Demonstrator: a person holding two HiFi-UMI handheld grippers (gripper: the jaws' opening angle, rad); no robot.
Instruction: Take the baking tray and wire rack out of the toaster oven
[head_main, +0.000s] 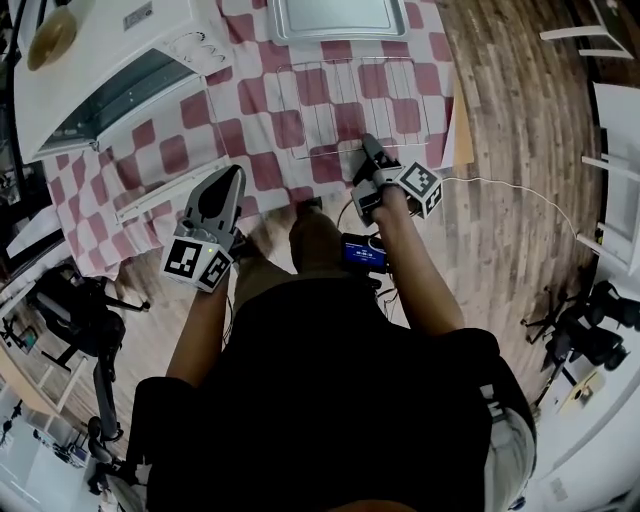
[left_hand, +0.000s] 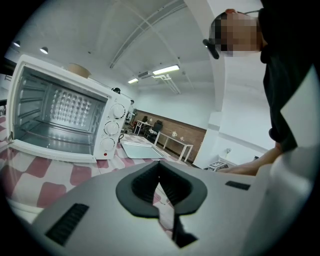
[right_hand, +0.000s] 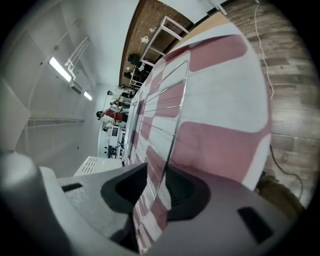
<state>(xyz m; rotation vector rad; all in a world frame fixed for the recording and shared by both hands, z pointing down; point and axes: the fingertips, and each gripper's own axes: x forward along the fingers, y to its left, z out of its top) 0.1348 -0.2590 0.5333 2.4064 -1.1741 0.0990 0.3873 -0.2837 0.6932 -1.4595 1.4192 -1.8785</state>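
Observation:
The white toaster oven (head_main: 100, 70) (left_hand: 60, 120) stands at the table's far left, door down, its inside empty. At the table's far edge lies the baking tray (head_main: 338, 18) (left_hand: 142, 150). The wire rack (head_main: 350, 105) (right_hand: 170, 115) lies flat on the checked cloth in the middle. My right gripper (head_main: 368, 150) (right_hand: 159, 187) is at the rack's near edge. Its jaws are open, and the rack's edge wire runs between them with a gap on each side. My left gripper (head_main: 228, 185) (left_hand: 160, 185) hovers by the table's near edge, shut on nothing.
The red-and-white checked cloth (head_main: 250, 100) covers the table. The lowered oven door's handle bar (head_main: 170, 192) juts toward my left gripper. A thin cable (head_main: 500, 185) trails over the wooden floor at the right, near white furniture (head_main: 610, 110).

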